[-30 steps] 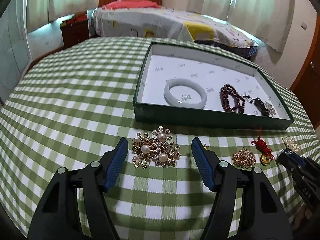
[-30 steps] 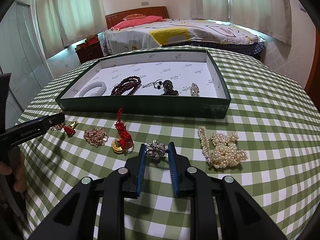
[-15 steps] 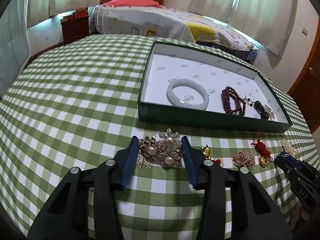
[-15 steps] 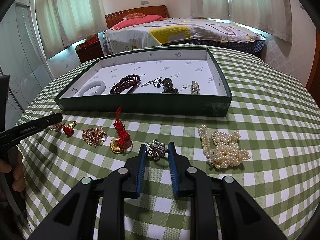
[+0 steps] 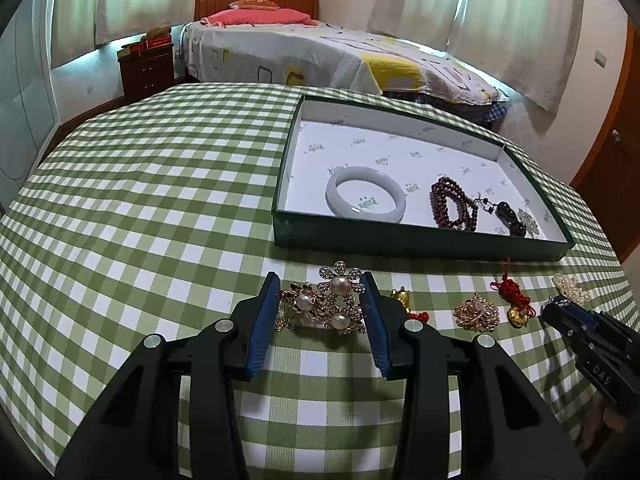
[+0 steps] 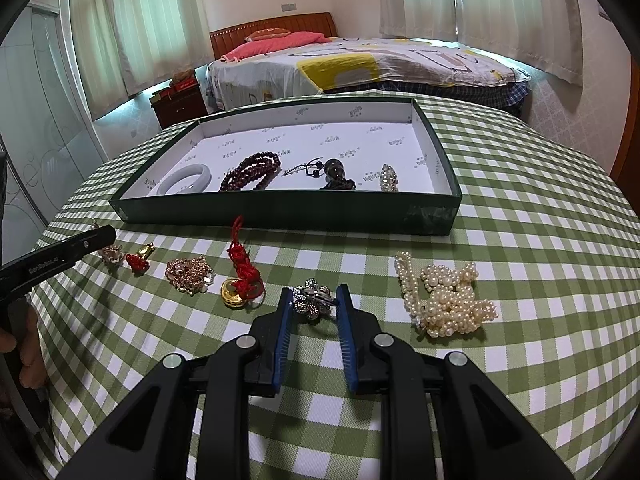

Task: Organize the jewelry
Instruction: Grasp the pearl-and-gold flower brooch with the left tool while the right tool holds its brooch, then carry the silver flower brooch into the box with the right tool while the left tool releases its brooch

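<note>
A cluster of gold flower brooches with pearls (image 5: 324, 304) lies on the green checked cloth, and my left gripper (image 5: 320, 280) is shut on it, a blue pad pressing each side. My right gripper (image 6: 314, 290) is shut on a small silver rhinestone flower brooch (image 6: 312, 302), which rests low on the cloth. Beyond both stands the green box (image 5: 420, 240) with a white lining. It holds a white bangle (image 5: 365, 194), a dark red bead bracelet (image 5: 454, 204), a dark pendant (image 5: 508, 216) and a crystal piece (image 6: 389, 178).
Loose on the cloth before the box lie a gold charm with a red knot (image 6: 138, 258), a gold rhinestone piece (image 6: 190, 274), a red knot with a gold coin (image 6: 240, 276) and a heap of pearl strands (image 6: 444, 300). A bed stands behind the table.
My left gripper's jaws have closed in from wide apart onto the pearl brooch cluster. The right gripper has kept still with its grip on the silver brooch.
</note>
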`<state>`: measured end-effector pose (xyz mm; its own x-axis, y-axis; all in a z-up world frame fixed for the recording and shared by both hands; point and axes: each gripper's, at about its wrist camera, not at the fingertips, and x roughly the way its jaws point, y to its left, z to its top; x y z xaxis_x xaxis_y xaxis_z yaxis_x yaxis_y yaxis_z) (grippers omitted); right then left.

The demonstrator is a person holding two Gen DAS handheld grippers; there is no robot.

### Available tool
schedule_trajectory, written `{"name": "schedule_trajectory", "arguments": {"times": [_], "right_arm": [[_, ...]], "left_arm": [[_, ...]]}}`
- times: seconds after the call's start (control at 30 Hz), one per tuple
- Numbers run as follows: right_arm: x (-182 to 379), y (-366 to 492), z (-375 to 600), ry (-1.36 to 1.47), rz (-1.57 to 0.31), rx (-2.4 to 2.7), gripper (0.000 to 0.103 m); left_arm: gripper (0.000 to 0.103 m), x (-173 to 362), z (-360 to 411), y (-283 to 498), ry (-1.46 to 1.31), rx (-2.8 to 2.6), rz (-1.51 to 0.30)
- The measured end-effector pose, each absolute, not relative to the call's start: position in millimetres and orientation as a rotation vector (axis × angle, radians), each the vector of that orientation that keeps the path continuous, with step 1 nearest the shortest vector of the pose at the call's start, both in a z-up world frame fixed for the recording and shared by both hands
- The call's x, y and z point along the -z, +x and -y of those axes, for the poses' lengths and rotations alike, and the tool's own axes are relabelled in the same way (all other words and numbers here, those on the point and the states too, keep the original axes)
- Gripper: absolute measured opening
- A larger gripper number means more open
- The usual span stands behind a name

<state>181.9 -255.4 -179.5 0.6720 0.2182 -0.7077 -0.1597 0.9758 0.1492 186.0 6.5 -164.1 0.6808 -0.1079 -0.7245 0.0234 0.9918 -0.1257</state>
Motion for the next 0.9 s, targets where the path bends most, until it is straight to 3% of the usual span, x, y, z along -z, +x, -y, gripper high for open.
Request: {"name": "schedule_trajectory", "arguments": {"times": [0.9], "right_arm": [[131, 162, 254, 0.079, -0.685, -0.216, 0.023]], "left_arm": [[0.04, 91, -4, 154, -0.11, 0.108, -0.654]]}}
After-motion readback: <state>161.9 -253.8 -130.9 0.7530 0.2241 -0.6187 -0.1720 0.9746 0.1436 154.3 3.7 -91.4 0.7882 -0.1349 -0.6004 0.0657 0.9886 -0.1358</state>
